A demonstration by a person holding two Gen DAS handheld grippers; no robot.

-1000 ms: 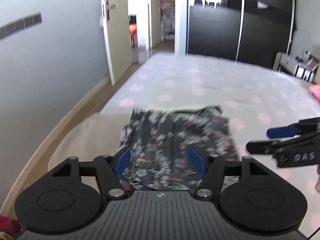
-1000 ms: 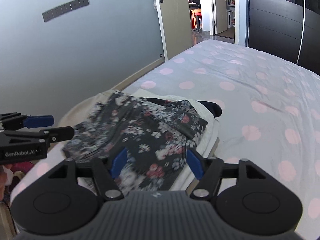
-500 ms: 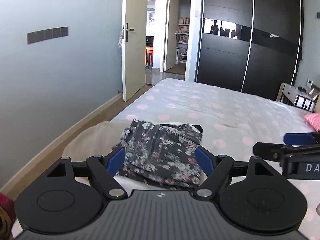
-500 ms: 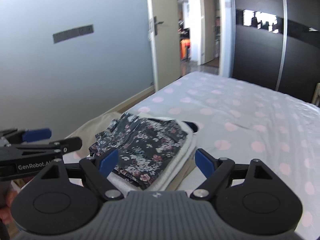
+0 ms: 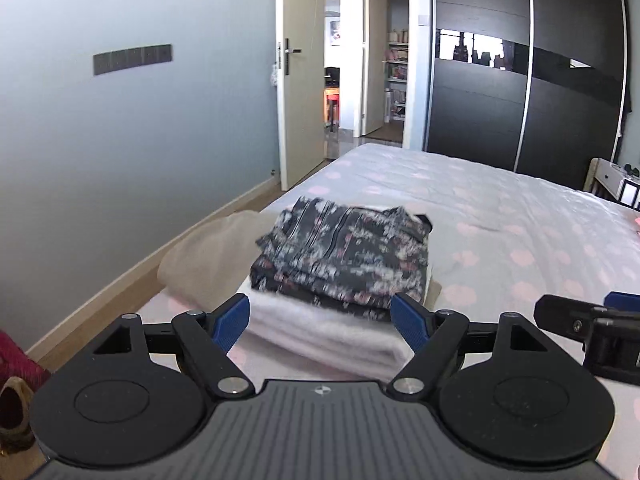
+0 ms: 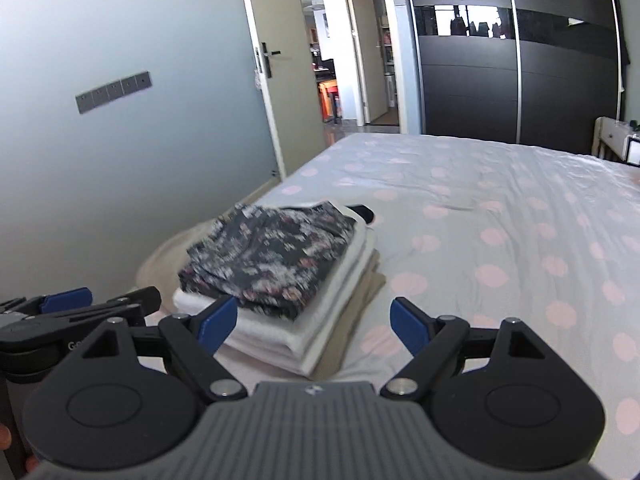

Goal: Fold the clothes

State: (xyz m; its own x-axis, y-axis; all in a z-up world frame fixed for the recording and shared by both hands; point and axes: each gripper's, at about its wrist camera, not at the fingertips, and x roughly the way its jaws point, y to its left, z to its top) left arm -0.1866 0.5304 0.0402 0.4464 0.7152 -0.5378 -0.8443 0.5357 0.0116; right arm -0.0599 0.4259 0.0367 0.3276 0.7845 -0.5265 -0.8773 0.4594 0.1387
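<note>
A bedroom with grey-blue walls, a dark sliding wardrobe [image 5: 520, 92] and an open door [image 5: 302, 92] frames a wide bed [image 6: 500, 216] under a pale sheet dotted with pink. Near the bed's left front corner sits a stack of folded clothes — the floral garment [image 5: 344, 258] lies on top, squared off over a white folded piece [image 5: 320, 330], with a beige one [image 6: 360, 292] beneath and another beige cloth [image 5: 212, 256] just beside the pile toward the left edge.

A second ago both grippers were low and close over the floral fabric, which filled the space between the fingers; half a second ago they had lifted, and now they sit higher and further back, with more of the room in view. The garment has stayed put on the stack. My reading is that this piece is folded and placed, and the hands are withdrawing from it.

The left gripper [image 5: 320, 316] is held roughly level, aimed at the stack from its near side, blue pads spread wide with nothing between them. The right gripper [image 6: 312, 322] is also wide open and empty, pointing past the stack's right edge. Whether a dark sliver at the pile's far corner belongs to another garment is hard to say — it is blurred.
</note>
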